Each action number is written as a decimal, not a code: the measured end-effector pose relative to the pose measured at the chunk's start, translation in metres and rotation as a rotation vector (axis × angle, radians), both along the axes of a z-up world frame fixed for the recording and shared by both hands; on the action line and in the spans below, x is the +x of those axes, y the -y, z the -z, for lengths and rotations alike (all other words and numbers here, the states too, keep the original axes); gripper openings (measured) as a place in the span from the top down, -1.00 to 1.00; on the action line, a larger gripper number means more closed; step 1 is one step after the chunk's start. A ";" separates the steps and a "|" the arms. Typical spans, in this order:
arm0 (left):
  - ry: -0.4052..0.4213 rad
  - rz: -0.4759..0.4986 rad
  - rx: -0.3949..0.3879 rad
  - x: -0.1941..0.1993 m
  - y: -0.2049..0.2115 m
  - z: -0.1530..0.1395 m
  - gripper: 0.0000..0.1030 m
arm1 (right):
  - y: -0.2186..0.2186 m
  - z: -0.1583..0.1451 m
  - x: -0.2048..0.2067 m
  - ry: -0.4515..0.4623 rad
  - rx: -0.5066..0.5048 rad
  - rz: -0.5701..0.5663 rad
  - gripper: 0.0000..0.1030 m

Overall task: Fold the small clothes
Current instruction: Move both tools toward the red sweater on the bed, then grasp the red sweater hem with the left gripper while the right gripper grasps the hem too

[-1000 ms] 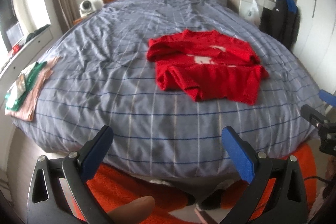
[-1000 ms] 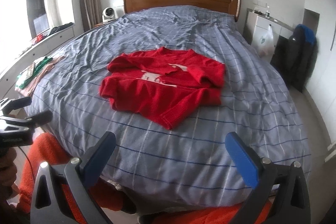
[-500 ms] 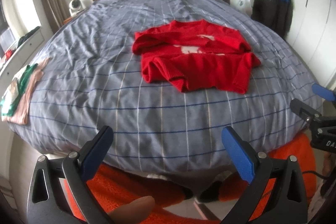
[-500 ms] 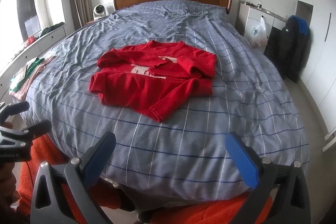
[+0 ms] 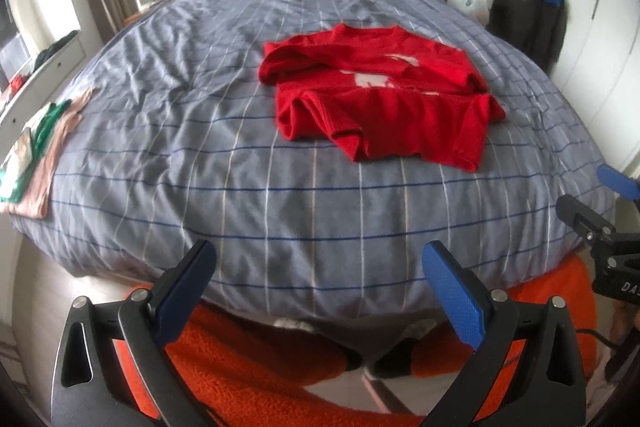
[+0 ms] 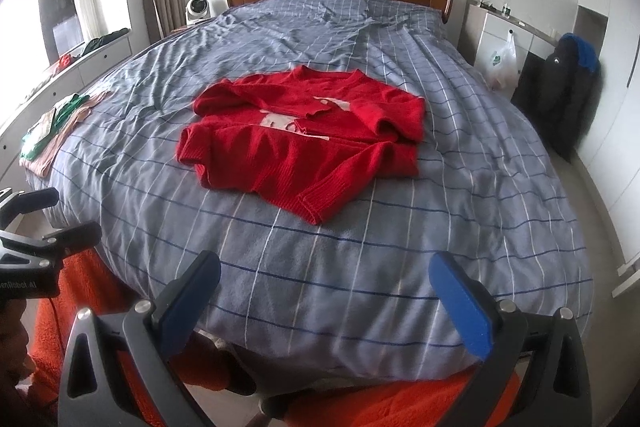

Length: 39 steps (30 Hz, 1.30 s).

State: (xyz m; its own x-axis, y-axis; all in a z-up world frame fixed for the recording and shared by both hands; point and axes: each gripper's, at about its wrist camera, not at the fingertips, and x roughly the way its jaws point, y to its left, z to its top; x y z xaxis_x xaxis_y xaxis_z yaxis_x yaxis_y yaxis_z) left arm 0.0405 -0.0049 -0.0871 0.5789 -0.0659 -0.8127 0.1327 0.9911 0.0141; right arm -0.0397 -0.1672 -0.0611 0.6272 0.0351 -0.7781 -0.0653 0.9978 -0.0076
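We stand at the foot of the bed [image 5: 280, 187] with both tools held short of its near edge, so we judge this to be the approach step, with no fold begun. The left gripper [image 5: 320, 279] has its 2 jaws spread wide with nothing between them, and the right gripper [image 6: 324, 287] is likewise spread and holds nothing. The sweater [image 6: 304, 143] lies mid-bed, well apart from both tools, rumpled rather than flat: 1 sleeve runs diagonally toward us with its cuff [image 6: 314, 205] nearest the foot, the other sleeve is bunched across the chest, and a pale print [image 6: 280, 121] shows through the gap. In the left view the hem side [image 5: 420, 131] looks doubled over on itself. A stack [image 5: 36, 143] of green and pink cloth sits at the left edge of the bed, which we take to be finished pieces, though we cannot tell for sure. The next move, as we judge it, calls for reaching both tools forward over the covers, pinching the sweater at 2 spots such as the shoulders or hem corners, and spreading it flat before any fold. The knit looks thick and soft, so each pinch should take only 1 layer.
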 end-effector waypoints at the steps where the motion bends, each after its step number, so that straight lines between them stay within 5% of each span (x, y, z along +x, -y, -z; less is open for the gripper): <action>1: -0.002 0.000 0.000 0.001 0.000 0.001 -0.99 | 0.000 0.000 0.000 0.000 -0.001 0.000 -0.99; 10: -0.016 0.027 -0.022 0.010 -0.003 0.004 -0.99 | 0.002 0.002 0.001 -0.006 0.009 -0.005 -0.99; 13: -0.073 -0.005 -0.132 0.046 -0.026 0.014 -0.99 | 0.009 0.003 0.008 0.026 0.042 -0.053 -0.99; 17: -0.155 -0.073 -0.282 0.112 -0.045 0.038 -0.99 | 0.026 0.022 0.049 0.038 -0.035 -0.067 -0.99; 20: -0.198 -0.065 -0.303 0.156 -0.026 0.059 -0.97 | 0.042 0.048 0.101 -0.075 0.150 -0.048 -0.99; 22: -0.210 -0.071 -0.248 0.174 -0.008 0.072 -0.75 | 0.042 0.076 0.139 -0.169 0.260 -0.021 -0.98; 23: -0.214 -0.068 -0.214 0.179 0.000 0.079 -0.12 | 0.040 0.088 0.151 -0.204 0.288 -0.008 -0.84; 24: -0.238 -0.055 -0.199 0.180 0.005 0.086 0.89 | 0.040 0.105 0.163 -0.264 0.329 0.000 -0.66; 26: -0.265 -0.046 -0.274 0.171 -0.005 0.087 0.94 | 0.044 0.125 0.168 -0.338 0.367 0.044 0.38; 28: -0.255 0.010 -0.309 0.149 -0.015 0.075 0.94 | 0.059 0.113 0.152 -0.311 0.450 0.050 0.76; 31: -0.312 0.118 -0.323 0.106 -0.030 0.068 0.93 | 0.082 0.086 0.106 -0.306 0.534 -0.016 0.76; 33: -0.344 0.151 -0.297 0.084 -0.034 0.074 0.89 | 0.093 0.078 0.071 -0.337 0.503 -0.050 0.76; 37: -0.352 0.168 -0.120 0.055 -0.029 0.096 0.79 | 0.102 0.101 0.035 -0.418 0.445 -0.035 0.73; 39: -0.343 0.151 -0.110 0.051 -0.034 0.100 0.44 | 0.109 0.114 0.027 -0.433 0.427 0.006 0.64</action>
